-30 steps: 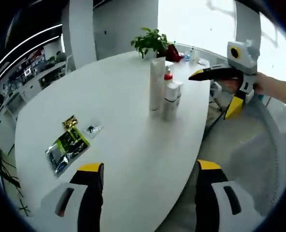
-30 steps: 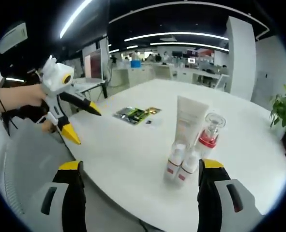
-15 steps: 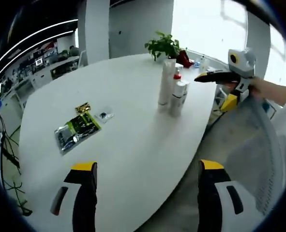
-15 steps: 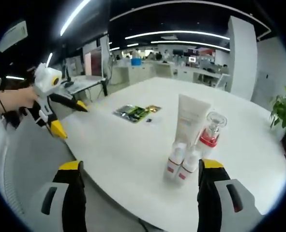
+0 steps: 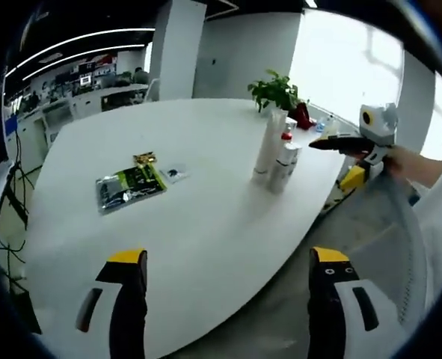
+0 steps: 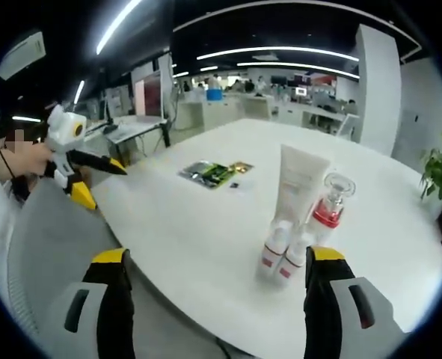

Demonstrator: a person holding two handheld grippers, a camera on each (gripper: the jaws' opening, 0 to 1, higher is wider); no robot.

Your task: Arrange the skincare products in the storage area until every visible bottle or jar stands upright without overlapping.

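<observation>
White oval table in open office bears upright bottles; potted plant

No writing can be read anywhere. The tall tube and the small bottles near the table's edge carry labels too small to read. The green packet shows print, blurred.

Both views face the white table from opposite sides.

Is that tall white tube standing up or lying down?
Upright. The tube stands on the table, rising above the two small bottles in front of it.
</observation>
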